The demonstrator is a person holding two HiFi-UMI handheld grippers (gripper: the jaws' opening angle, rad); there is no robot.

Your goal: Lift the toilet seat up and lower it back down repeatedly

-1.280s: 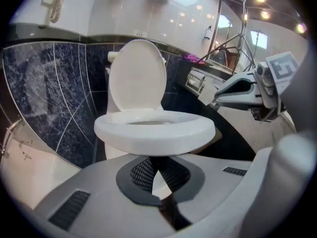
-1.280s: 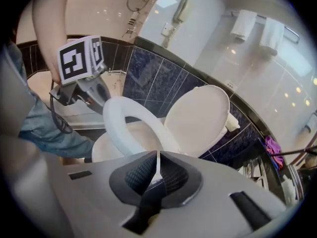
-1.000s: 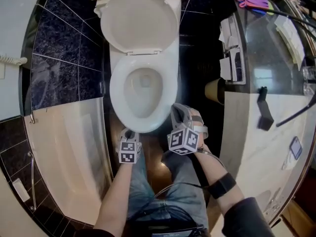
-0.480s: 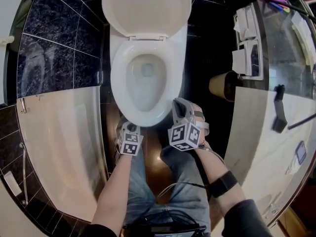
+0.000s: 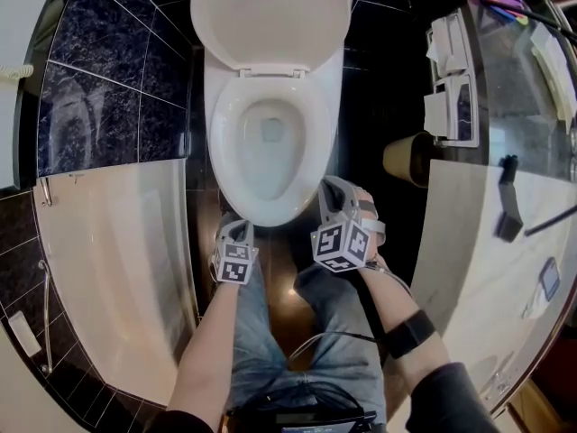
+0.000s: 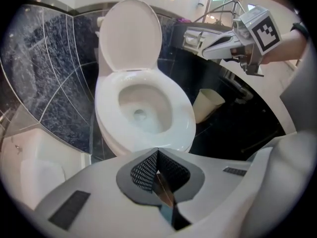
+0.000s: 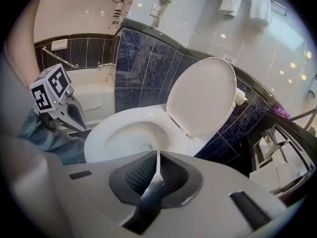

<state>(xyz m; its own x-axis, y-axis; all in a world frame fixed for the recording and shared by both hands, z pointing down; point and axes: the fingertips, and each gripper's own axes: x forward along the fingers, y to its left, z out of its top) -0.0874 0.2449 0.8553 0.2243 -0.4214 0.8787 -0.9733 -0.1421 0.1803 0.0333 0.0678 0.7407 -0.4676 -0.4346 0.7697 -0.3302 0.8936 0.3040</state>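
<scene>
The seat (image 5: 219, 152) lies flat on the toilet (image 5: 317, 106), its lid (image 5: 270, 16) upright behind. The left gripper (image 5: 236, 233) and right gripper (image 5: 330, 190) sit just off the toilet's front edge, clear of the seat, both with jaws clenched and empty. A tub (image 5: 117, 269) is left of the toilet, a counter (image 5: 469, 233) right, and a bin (image 5: 403, 158) between.

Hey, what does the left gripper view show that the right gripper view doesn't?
Only the left gripper view: the right gripper and a tan bin. Only the right gripper view: the left gripper and hanging towels. Both: the toilet with its lid raised, and dark wall tiles.
</scene>
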